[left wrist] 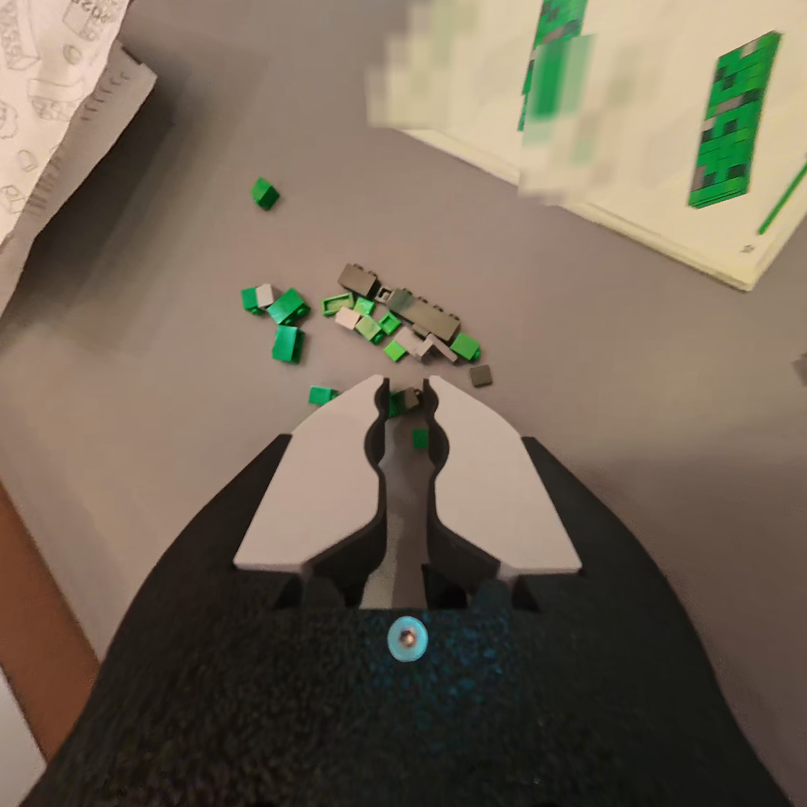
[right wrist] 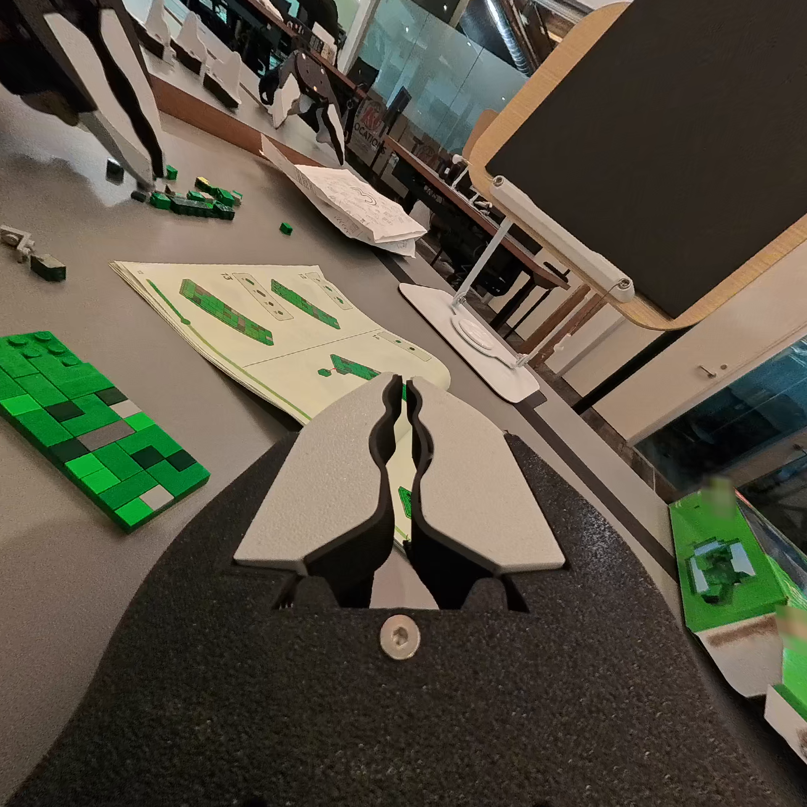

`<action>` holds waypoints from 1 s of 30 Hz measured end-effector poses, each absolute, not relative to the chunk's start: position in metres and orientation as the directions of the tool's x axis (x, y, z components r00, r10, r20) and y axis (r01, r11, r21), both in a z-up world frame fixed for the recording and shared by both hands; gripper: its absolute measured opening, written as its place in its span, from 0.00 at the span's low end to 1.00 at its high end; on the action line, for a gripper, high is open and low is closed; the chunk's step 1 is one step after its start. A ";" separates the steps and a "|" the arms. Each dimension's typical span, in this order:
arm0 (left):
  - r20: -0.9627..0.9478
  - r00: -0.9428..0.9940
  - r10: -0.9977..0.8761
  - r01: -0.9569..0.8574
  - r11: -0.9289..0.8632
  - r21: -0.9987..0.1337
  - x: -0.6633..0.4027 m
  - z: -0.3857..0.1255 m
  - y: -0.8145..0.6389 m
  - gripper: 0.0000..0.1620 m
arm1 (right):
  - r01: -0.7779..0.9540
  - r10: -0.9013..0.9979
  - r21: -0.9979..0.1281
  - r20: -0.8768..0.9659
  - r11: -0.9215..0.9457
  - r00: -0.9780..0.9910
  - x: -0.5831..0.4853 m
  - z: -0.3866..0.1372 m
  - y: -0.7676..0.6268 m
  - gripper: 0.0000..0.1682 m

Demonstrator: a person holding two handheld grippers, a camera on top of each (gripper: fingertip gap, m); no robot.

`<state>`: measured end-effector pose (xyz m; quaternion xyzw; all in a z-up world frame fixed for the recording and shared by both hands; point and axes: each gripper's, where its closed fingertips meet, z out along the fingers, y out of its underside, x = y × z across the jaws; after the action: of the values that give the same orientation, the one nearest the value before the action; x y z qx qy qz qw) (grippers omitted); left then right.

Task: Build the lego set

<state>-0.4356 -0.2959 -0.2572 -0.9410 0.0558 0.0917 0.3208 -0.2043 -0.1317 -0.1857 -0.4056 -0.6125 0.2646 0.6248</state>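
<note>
Bricks (left wrist: 371,319) lie scattered on the grey table (left wrist: 567,393) just ahead of my left gripper (left wrist: 406,384): green, light grey and dark pieces in a loose heap, one green brick (left wrist: 265,193) apart at the far left. My left jaws stand a small way apart, with a small dark and green piece (left wrist: 404,399) between the tips; whether they clamp it or only straddle it, I cannot tell. My right gripper (right wrist: 404,382) hangs above the open instruction booklet (right wrist: 270,323), its jaws nearly together with a thin slit between them and nothing in them. The built green plate (right wrist: 87,428), tiled in green, grey and dark squares, lies flat on the table at my right gripper's left. A crumpled paper bag (right wrist: 362,209) rests beyond the booklet, a white lamp base (right wrist: 471,340) near the table edge, and a green box (right wrist: 720,563) at far right
</note>
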 end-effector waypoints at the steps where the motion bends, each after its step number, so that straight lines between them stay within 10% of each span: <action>1: -0.205 0.978 -0.039 -0.157 -0.783 -0.602 -0.435 -0.256 -0.296 0.08 | 0.167 0.827 -0.830 0.552 0.532 0.109 -0.204 -0.186 -0.132 0.01; 30: -0.001 0.996 0.089 0.062 -0.700 -0.711 -0.416 -0.256 -0.292 0.08 | 0.176 0.818 -0.819 0.567 0.546 0.101 -0.205 -0.187 -0.134 0.01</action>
<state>-0.4157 -0.2922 -0.2561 -0.9218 -0.0408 0.0178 0.3850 -0.2051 -0.1337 -0.1873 -0.4011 -0.6191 0.2571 0.6242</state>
